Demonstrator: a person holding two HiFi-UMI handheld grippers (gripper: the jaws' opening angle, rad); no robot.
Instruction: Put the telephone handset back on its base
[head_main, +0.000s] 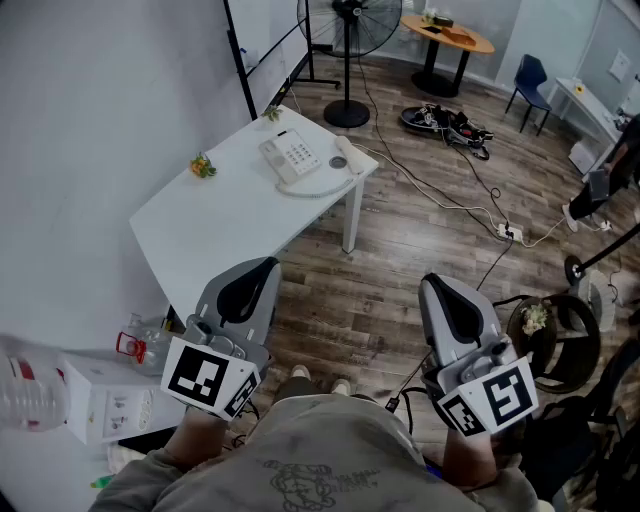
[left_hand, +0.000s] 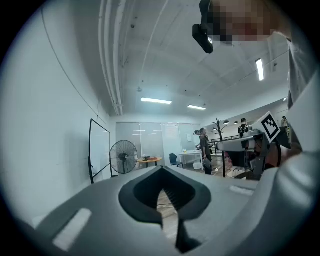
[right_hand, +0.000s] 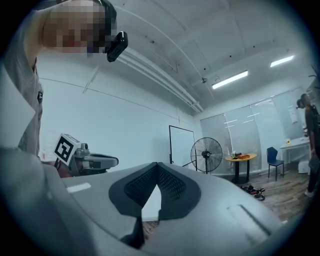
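Observation:
A white telephone base (head_main: 289, 156) with a keypad sits on the far part of a white table (head_main: 225, 225). Its white handset (head_main: 347, 157) lies off the base, on the table to the right near the corner. A coiled cord (head_main: 312, 190) joins the two. My left gripper (head_main: 266, 266) and right gripper (head_main: 432, 282) are held close to my body, well short of the table, with the floor below them. Both are shut with nothing between the jaws. The left gripper (left_hand: 161, 171) and the right gripper (right_hand: 157, 166) point out across the room in their own views, where no phone shows.
A small orange and green item (head_main: 203, 165) lies on the table's left part. A standing fan (head_main: 349, 25), a round orange table (head_main: 448, 37) and a blue chair (head_main: 529, 79) stand beyond. Cables (head_main: 450, 195) run over the wooden floor. A white box (head_main: 108, 398) sits at my left.

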